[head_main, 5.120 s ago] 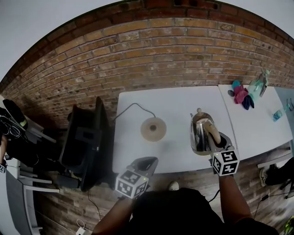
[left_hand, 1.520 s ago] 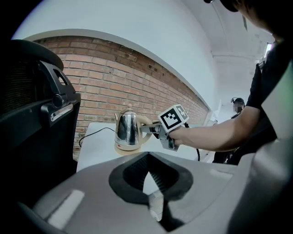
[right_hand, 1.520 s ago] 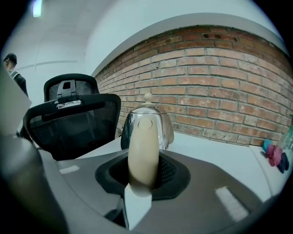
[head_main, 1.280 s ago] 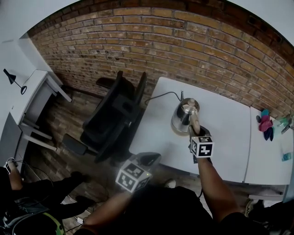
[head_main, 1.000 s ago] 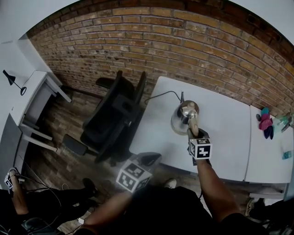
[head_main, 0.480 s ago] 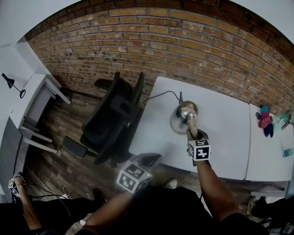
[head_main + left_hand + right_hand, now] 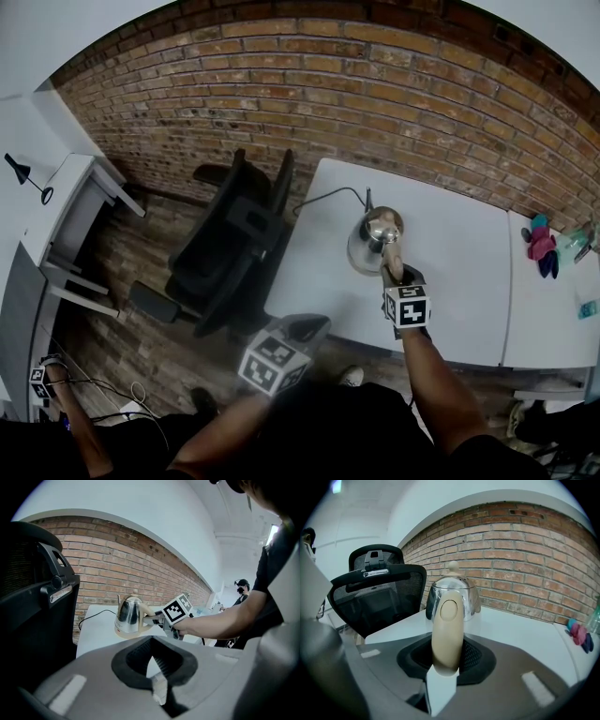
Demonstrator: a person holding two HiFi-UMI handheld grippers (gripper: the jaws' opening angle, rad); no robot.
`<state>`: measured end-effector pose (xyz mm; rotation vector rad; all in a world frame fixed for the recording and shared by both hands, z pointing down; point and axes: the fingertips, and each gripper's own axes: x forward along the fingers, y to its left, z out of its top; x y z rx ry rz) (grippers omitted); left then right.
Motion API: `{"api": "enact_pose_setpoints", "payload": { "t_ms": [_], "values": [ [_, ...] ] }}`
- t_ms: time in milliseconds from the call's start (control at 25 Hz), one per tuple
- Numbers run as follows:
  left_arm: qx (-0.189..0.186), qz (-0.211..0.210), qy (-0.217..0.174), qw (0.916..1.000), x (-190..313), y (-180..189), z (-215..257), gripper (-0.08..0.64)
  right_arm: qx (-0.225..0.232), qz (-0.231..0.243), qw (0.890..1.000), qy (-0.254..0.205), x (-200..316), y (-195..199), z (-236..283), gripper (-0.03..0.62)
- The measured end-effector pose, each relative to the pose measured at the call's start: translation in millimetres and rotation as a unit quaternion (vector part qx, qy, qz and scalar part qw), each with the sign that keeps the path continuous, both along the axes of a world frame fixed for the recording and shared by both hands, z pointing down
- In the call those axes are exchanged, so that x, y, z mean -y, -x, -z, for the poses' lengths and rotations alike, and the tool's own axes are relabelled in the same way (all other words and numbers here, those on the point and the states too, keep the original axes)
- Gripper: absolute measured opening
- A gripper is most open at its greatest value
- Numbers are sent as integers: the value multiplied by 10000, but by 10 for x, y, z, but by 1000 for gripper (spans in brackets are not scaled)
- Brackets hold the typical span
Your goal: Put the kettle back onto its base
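Kettle of shiny steel (image 7: 371,244) stands straight ahead of right claw (image 7: 394,272), jaws clamped on its cream handle (image 7: 446,630) to steer it. It looks seated on round cream base (image 7: 125,631). Left claw (image 7: 302,328) has jaws together, empty, unneeded.

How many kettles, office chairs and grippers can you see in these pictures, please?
kettle: 1
office chair: 1
grippers: 2, the left gripper and the right gripper
Total: 4
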<state>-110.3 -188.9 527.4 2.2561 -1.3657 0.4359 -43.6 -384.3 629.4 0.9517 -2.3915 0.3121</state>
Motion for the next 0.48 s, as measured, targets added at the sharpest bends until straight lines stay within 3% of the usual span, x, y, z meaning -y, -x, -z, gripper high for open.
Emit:
{"api": "enact_pose_setpoints", "payload": {
  "t_ms": [480],
  "values": [
    [39,2,-5,10000,-61,45,55,0,-83,-89,9999,3,-14,-37,-11,128]
  ]
}}
